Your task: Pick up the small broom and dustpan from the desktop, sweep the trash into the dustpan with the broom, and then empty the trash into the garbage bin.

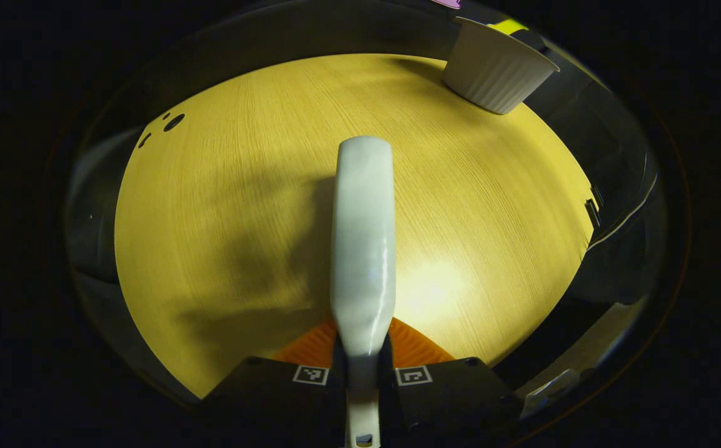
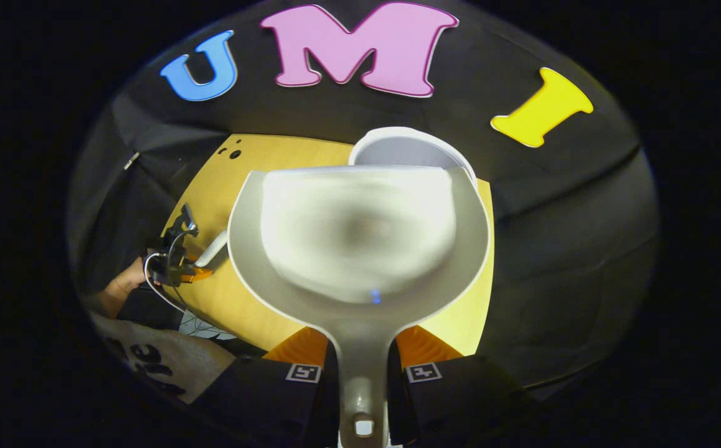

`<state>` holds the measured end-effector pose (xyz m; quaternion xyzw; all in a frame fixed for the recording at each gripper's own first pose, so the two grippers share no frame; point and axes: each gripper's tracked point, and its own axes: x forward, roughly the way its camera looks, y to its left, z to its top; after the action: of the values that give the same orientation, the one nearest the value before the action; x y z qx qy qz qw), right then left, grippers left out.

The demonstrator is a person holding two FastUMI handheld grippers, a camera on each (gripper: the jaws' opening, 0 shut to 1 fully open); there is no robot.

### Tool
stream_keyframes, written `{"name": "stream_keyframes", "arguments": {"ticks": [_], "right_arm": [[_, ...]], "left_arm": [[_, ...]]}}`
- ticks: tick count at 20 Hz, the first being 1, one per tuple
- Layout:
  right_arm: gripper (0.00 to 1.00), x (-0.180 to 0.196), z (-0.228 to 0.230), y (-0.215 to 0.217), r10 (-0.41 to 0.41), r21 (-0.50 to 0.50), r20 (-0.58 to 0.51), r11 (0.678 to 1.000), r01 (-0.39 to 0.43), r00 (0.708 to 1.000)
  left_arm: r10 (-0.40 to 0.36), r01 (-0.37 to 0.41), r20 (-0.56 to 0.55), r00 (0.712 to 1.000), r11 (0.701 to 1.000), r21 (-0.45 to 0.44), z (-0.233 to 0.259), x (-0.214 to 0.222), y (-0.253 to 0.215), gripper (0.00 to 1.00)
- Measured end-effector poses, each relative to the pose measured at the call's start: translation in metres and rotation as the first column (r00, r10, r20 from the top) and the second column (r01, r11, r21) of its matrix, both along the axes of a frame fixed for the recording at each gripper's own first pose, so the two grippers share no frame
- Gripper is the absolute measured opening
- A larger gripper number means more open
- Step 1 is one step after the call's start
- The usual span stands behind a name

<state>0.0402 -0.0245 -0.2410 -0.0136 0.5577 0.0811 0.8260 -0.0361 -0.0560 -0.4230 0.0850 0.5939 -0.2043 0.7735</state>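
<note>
Overhead, right tool [image 2: 360, 364] clamps dustpan [image 2: 360, 242] above bin [image 2: 407, 149]; left tool [image 1: 362, 367] clamps broom [image 1: 363, 249].

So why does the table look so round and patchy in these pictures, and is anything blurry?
In the left gripper view the fisheye lens bows the table into a dome; a bright glare patch sits right of the broom, and a dark shadow falls to its left. In the right gripper view the dustpan, held close to the lens, looks soft and out of focus, while the bin behind it is sharper.
</note>
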Motion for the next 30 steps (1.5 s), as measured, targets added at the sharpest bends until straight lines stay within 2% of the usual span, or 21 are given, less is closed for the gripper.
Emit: {"name": "stream_keyframes", "arguments": {"ticks": [4,8,9,10,13,14,15,18,22,24,30], "right_arm": [[0.34,-0.033,-0.035,0.045,0.067,0.024,-0.01,0.997,-0.067,0.998],[0.34,-0.057,-0.11,0.083,0.094,0.026,-0.058,0.995,-0.093,0.994],[0.31,-0.061,-0.131,0.091,0.108,0.022,-0.073,0.994,-0.106,0.992],[0.34,-0.063,-0.152,0.097,0.109,0.014,-0.089,0.994,-0.108,0.99],[0.34,-0.064,-0.206,0.119,0.087,0.032,-0.116,0.996,-0.084,0.989],[0.38,-0.062,-0.22,0.124,0.079,0.037,-0.122,0.997,-0.075,0.989],[0.35,-0.061,-0.233,0.126,0.069,0.033,-0.128,0.997,-0.065,0.989],[0.34,-0.055,-0.267,0.132,0.041,0.03,-0.14,0.999,-0.037,0.989],[0.35,-0.053,-0.29,0.134,0.017,0.036,-0.159,0.999,-0.011,0.987],[0.35,-0.049,-0.298,0.13,0.026,0.003,-0.143,1.0,-0.026,0.989],[0.38,-0.055,-0.304,0.129,0.039,0.002,-0.16,0.999,-0.039,0.986]], "left_arm": [[0.021,-0.021,-0.002,1.0,1.0,0.019,0.001,-0.001,0.001,0.25],[0.05,-0.05,0.0,0.999,0.998,0.045,0.001,-0.001,0.004,0.25],[0.057,-0.057,-0.001,0.998,0.997,0.052,0.0,-0.002,0.003,0.25],[0.066,-0.066,-0.005,0.998,0.996,0.06,0.0,-0.004,0.002,0.25],[0.085,-0.085,0.0,0.996,0.993,0.08,0.0,-0.004,0.0,0.25],[0.09,-0.089,0.0,0.996,0.992,0.086,-0.001,-0.004,0.0,0.26],[0.095,-0.094,0.002,0.996,0.991,0.093,-0.002,-0.004,0.0,0.27],[0.119,-0.117,-0.005,0.993,0.987,0.113,-0.005,-0.007,-0.002,0.25],[0.13,-0.129,0.0,0.992,0.982,0.141,-0.006,-0.006,-0.003,0.25],[0.125,-0.124,0.003,0.992,0.98,0.157,-0.006,-0.005,-0.004,0.25],[0.128,-0.126,-0.002,0.992,0.976,0.175,-0.006,-0.006,-0.008,0.29]]}}
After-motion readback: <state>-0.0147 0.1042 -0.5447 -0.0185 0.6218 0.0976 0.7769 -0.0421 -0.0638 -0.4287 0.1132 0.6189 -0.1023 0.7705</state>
